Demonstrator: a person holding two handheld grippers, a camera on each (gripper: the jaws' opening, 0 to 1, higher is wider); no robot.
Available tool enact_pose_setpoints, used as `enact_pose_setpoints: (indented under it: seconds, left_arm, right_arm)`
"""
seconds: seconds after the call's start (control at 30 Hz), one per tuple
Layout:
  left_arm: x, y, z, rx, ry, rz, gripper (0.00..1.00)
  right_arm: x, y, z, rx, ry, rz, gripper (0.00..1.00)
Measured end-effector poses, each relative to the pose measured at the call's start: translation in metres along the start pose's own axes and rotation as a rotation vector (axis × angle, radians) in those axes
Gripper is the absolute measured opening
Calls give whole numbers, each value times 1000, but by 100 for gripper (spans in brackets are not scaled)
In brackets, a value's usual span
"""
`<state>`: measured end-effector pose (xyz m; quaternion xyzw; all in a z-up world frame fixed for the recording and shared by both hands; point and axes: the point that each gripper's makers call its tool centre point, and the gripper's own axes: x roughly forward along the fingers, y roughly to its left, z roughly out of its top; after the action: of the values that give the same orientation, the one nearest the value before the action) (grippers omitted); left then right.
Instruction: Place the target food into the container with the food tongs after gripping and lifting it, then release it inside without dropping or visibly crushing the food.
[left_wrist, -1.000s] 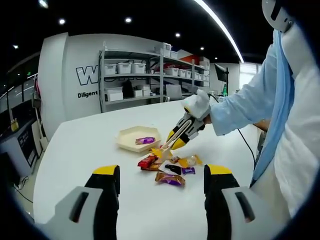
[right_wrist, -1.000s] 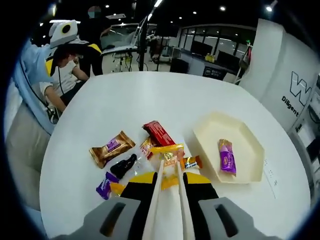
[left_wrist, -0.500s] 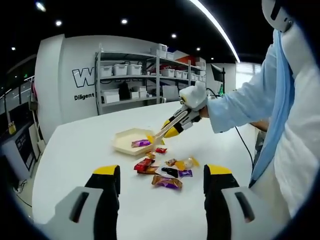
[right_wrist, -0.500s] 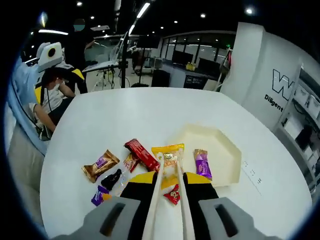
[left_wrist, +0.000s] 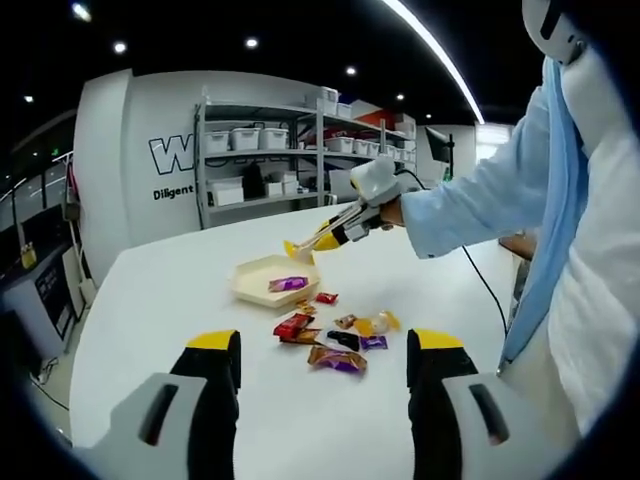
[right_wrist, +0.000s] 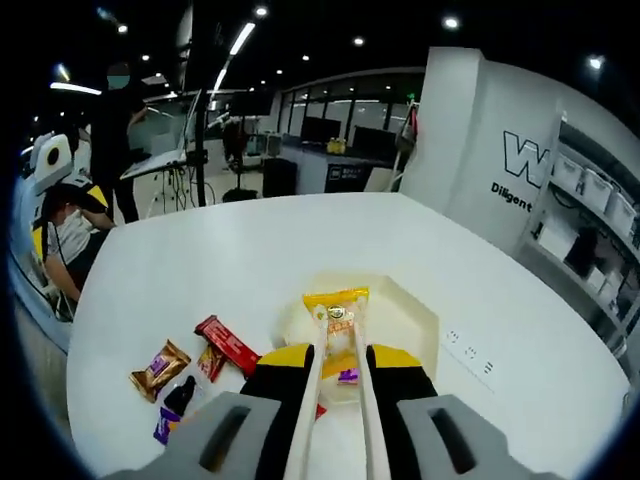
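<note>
Two tongs arms in right tool pinch yellow packet, hiding tray; left tool apart.

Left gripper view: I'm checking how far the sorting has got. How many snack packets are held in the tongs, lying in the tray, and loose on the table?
Yellow packet in the tongs: 1
Purple packet in the tray: 1
Loose packets on the table: 8
Total: 10
</note>
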<state>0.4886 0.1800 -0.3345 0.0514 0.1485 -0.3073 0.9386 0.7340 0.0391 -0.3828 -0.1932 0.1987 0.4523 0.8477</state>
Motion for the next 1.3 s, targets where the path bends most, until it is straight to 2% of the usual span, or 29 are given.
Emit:
enact_pose_setpoints:
  seconds: [0.27,0.5,1.0,1.3]
  left_arm:
    - [-7,3,-1,-4,6,19,65]
    - [-9,4,-1,-5,5,29,65]
    - [3,-4,5,0,-13,-9,65]
    - [5,-5,7,-2,-19,-16,64]
  right_arm:
    - [13,-16,11,-7,-37,-38,18]
    - [10,-13,11,-9,-40,-33,18]
    - [-9,-3,-6,4,-25,-29,18]
    - [-18,11,-20,39,-7,-24,19]
